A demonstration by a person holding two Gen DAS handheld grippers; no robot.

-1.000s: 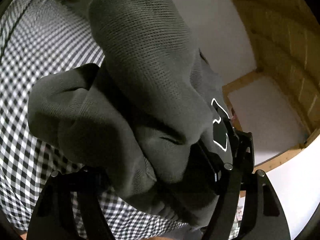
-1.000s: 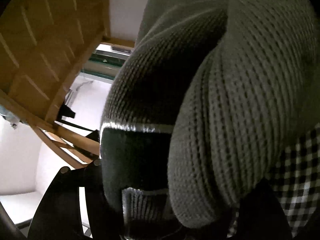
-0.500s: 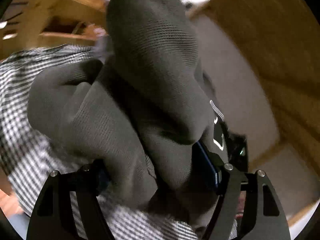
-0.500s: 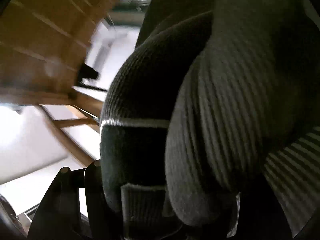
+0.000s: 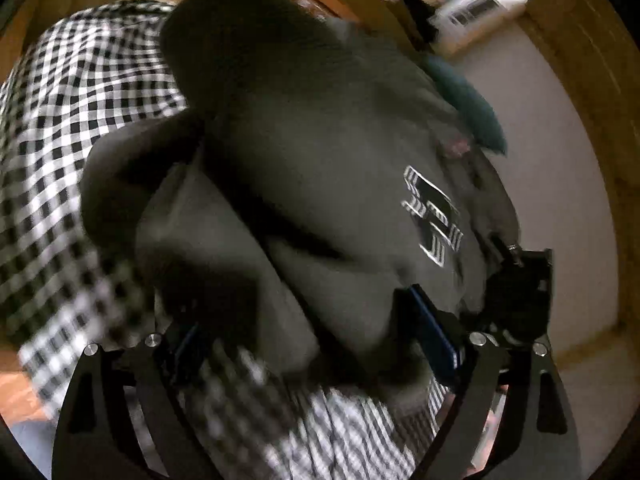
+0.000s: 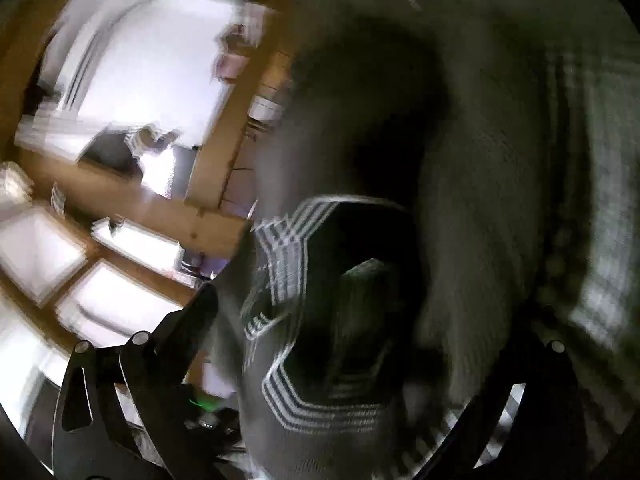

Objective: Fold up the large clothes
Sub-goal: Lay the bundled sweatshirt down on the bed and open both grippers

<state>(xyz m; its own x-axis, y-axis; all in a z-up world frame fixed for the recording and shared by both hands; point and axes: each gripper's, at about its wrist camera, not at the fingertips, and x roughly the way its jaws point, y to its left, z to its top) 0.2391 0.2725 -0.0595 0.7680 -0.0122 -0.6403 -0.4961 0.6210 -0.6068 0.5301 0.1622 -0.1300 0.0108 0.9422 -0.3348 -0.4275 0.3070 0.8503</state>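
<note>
Left gripper [image 5: 316,344]: jaws opening, fingers spread wide. Sweater [image 5: 304,184] bunched between them; whether the pads still press it, cannot tell through the blur. Blue pad face of the right finger [image 5: 434,332] shows bare along its inner edge. Checked cloth [image 5: 68,152] runs under and behind the fingers, out to the left and ahead; its far edge curves round past the bundle. Right of the fingers, pale floor [image 5: 560,200] lies open, bounded by wood.

Sweater here: a thick roll rising from the finger gap up and away, long axis slanting toward upper left; striped patch [image 5: 434,216] near the right finger.

Right gripper [image 6: 360,360]: jaws opening, fingers far apart. Sweater [image 6: 460,200] fills the gap and all room ahead and right; left finger [image 6: 188,328] stands clear of the knit, right finger mostly buried. Striped patch [image 6: 288,264] just inside the left finger. Open room only to the left: white panels [image 6: 120,308] in wooden framing, blurred. Sweater's axis in this view: cannot tell.
</note>
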